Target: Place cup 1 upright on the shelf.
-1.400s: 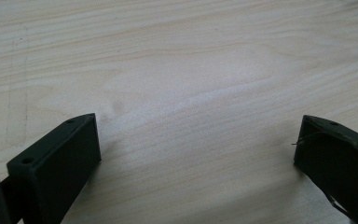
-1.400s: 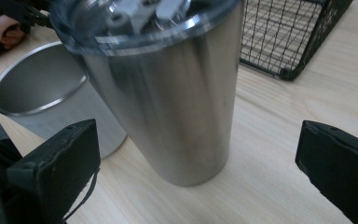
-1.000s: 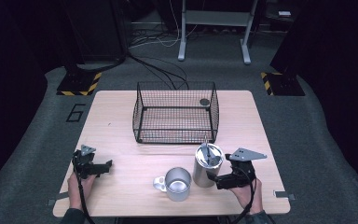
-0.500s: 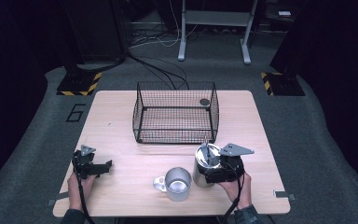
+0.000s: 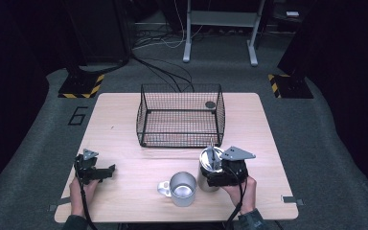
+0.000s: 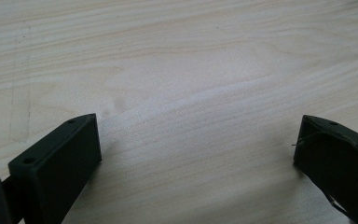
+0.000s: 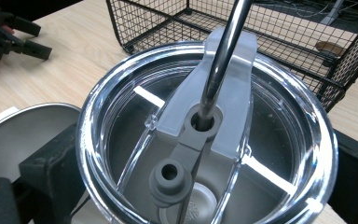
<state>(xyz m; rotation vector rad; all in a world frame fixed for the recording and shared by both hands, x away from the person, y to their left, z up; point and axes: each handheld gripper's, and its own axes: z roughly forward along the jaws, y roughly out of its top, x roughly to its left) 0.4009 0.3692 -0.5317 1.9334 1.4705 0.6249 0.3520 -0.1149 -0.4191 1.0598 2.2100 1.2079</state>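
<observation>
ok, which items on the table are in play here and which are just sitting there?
In play:
- tumbler with clear lid and metal straw
- right gripper, jaws either side of the tumbler

Lying about:
- steel mug, beside the tumbler
- wire basket
- left gripper, open over bare table

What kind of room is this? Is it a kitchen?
Probably not a kitchen; it looks like a recording studio or lab. A pale wooden table stands alone on grey carpet with a number 6 marked on it, yellow-and-black striped floor plates and loose black cables around it.
</observation>
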